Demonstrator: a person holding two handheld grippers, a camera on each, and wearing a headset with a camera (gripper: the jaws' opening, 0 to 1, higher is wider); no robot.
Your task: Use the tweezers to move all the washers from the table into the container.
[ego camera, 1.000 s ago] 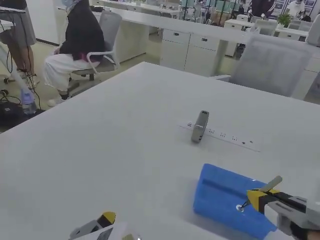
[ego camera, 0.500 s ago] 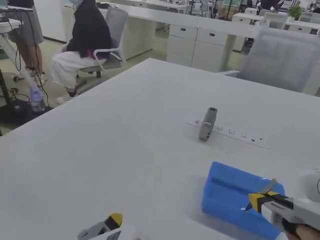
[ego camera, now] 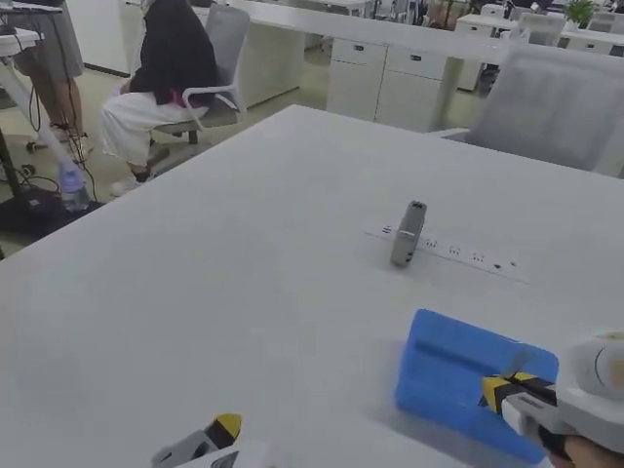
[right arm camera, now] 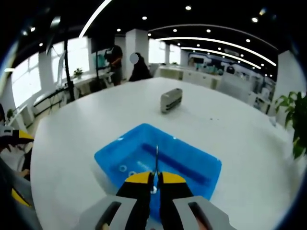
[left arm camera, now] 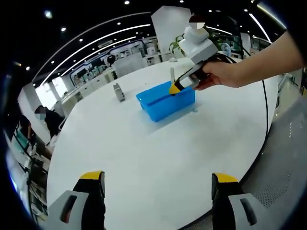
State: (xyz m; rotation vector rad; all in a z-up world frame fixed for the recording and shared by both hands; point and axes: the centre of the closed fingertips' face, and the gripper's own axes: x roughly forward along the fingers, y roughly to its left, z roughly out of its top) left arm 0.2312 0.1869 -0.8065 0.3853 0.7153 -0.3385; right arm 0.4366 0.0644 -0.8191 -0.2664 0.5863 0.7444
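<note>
Potentially the tweezers (right arm camera: 156, 160), clamped in the right gripper (right arm camera: 154, 184) fingers over the container (right arm camera: 103, 158), snag its wall and tip it; left gripper (left arm camera: 158, 177) fingers apart, idle.

White table (ego camera: 195, 283) with blue container (ego camera: 441, 359), grey block (ego camera: 408, 232), power strip (ego camera: 470, 259)

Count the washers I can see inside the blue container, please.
2. One washer and a second lie side by side on the container floor, left of the tweezers. The right tool may hide others.
</note>
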